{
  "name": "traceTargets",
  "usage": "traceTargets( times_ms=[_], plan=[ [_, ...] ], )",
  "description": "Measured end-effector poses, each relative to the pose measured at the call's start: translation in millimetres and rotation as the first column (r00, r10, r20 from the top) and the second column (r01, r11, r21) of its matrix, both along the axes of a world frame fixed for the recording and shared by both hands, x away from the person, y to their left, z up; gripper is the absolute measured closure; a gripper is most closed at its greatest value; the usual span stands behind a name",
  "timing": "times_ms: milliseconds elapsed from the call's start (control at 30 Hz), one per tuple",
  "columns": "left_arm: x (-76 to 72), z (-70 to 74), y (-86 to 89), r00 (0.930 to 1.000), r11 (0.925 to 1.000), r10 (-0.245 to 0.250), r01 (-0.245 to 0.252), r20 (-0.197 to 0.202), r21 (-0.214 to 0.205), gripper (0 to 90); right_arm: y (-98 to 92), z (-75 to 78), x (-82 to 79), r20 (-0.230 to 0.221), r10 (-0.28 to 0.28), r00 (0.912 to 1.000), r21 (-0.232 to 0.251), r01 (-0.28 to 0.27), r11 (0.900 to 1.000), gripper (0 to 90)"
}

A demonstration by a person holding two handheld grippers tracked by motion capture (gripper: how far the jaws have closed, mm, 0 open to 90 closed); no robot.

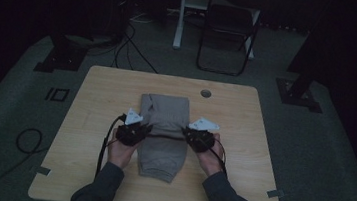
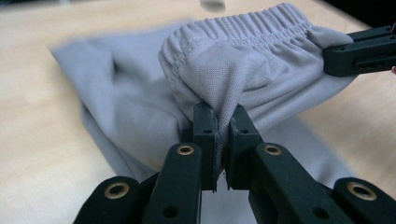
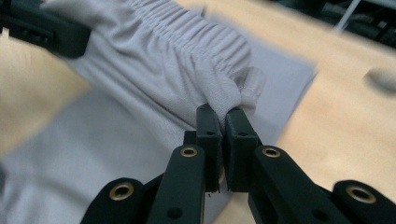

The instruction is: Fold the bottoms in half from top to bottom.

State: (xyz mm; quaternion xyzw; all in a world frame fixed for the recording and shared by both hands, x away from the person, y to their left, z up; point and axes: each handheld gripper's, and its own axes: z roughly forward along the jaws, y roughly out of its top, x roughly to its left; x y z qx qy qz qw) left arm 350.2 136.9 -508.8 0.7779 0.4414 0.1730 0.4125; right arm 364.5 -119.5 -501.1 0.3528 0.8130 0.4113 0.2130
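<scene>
While it lies lengthwise at the middle of the pale wooden table, the grey knit garment with an elastic, gathered waistband is partly lifted: its waistband end is raised off the flat lower layer and stretched between the two grippers. Fine mesh weave shows in the fabric close to the jaws, and the waistband is puckered into tight ribs with a stitched seam along it. From the left gripper view, the left gripper has its black jaws pinched tight on a fold of cloth at one corner of the waistband; from the right gripper view, the right gripper is clamped likewise on the opposite corner. Each hand holds its gripper beside the garment, left hand and right hand, with dark sleeves coming in from the near edge. Bare wood surrounds the garment on every side, widest to left and right. A round hole sits near the far edge. Beyond the table, a dark folding chair stands on grey carpet, with cables nearby.
</scene>
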Motion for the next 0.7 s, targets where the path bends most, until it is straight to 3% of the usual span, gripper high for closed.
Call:
traceTargets(
  times_ms=[67, 100, 167, 233, 300, 333, 400, 500, 600, 700],
  plan=[
    [-2.5, -16.3, 0.4, 0.999, 0.9999, -0.002, 0.002, -0.045, 0.013, 84.4, 2.4, -16.7, -5.9, -0.045, 0.013, 0.9989, -0.018, -0.014, 0.9997, 87.1],
    [-2.5, -16.3, 0.4, 0.999, 0.9999, -0.002, 0.002, -0.045, 0.013, 84.1, 2.4, -16.7, -5.9, -0.045, 0.013, 0.9989, -0.018, -0.014, 0.9997, 87.1],
    [-6.8, -33.8, -1.3, 0.9956, 0.9989, -0.001, 0.005, -0.094, 0.047, 83.0, 5.9, -35.7, -11.3, -0.095, 0.028, 0.995, -0.046, -0.033, 0.9984, 86.9],
    [-10.9, -39.7, -1.9, 0.996, 0.9983, -0.009, 0.014, -0.088, 0.056, 80.4, 8.4, -44.3, -13.0, -0.127, 0.035, 0.9912, -0.062, -0.044, 0.9971, 86.3],
    [-11.5, -37.7, -0.3, 0.9945, 0.9987, -0.02, 0.024, -0.103, 0.044, 74.5, 8.3, -46.9, -13.0, -0.137, 0.051, 0.9892, -0.07, -0.061, 0.9956, 83.9],
    [-11.3, -35.0, 0.2, 0.9939, 0.9985, -0.027, 0.032, -0.107, 0.045, 68.6, 7.5, -45.3, -12.0, -0.15, 0.054, 0.9872, -0.064, -0.064, 0.9959, 78.6],
    [-11.9, -26.9, 3.2, 0.9958, 0.9986, -0.034, 0.037, -0.085, 0.038, 63.0, 4.0, -39.4, -10.6, -0.156, 0.057, 0.9862, -0.045, -0.065, 0.9969, 68.0],
    [-8.5, -11.3, 12.2, 0.9986, 0.9997, -0.021, 0.02, -0.048, -0.015, 60.2, -6.0, -24.9, -8.5, -0.125, 0.057, 0.9905, 0.021, -0.054, 0.9983, 61.3],
    [3.7, 1.6, 17.4, 0.9993, 0.999, 0.018, -0.02, -0.032, -0.04, 60.0, -15.3, -13.3, 2.2, -0.129, 0.013, 0.9915, 0.083, -0.003, 0.9966, 61.6],
    [22.2, 7.8, 16.2, 0.9983, 0.9977, 0.041, -0.043, -0.041, -0.053, 71.5, -16.5, -12.3, 20.4, -0.17, -0.039, 0.9847, 0.076, 0.052, 0.9958, 78.0]
  ],
)
